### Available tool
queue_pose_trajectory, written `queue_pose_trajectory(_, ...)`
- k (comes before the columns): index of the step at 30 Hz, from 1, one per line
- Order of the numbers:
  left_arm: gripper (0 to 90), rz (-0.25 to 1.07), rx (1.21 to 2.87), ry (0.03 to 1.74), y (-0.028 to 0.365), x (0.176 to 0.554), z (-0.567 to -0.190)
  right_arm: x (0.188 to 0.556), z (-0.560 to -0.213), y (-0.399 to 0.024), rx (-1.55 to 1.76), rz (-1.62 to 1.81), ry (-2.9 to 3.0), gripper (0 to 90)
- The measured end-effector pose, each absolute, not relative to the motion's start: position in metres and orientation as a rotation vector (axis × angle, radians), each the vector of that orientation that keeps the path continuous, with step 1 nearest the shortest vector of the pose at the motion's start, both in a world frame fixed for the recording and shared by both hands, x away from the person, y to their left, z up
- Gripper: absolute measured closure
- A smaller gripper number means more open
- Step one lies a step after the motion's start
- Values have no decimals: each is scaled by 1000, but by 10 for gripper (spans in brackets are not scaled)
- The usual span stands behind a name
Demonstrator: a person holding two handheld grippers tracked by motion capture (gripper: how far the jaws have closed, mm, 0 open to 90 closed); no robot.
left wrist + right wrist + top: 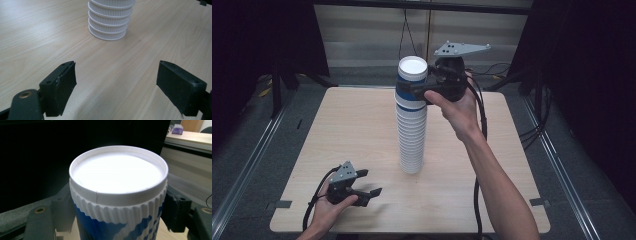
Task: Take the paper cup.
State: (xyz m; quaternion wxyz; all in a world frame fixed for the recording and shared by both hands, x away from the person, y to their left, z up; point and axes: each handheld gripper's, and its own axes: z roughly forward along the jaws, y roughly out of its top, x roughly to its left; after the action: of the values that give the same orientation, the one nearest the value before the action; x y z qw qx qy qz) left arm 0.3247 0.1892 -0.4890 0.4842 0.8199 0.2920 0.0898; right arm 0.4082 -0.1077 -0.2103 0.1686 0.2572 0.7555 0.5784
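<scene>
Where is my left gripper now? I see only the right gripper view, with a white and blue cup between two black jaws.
Observer: The left gripper sits low near the front left of the table, held in the left hand.
Operator: Is it holding something?
Observer: No. In the left gripper view its jaws stand wide apart with bare wood between them.
Operator: Is my cup standing alone?
Observer: No. It is the top cup of a tall stack of cups upside down at the table's middle, and the right gripper is clamped on its sides.
</scene>
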Motion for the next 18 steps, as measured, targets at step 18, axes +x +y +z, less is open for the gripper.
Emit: queue_pose_trajectory(18,159,226,2010,716,188,325,-490,404,-200,-113,731,1796,2019,263)
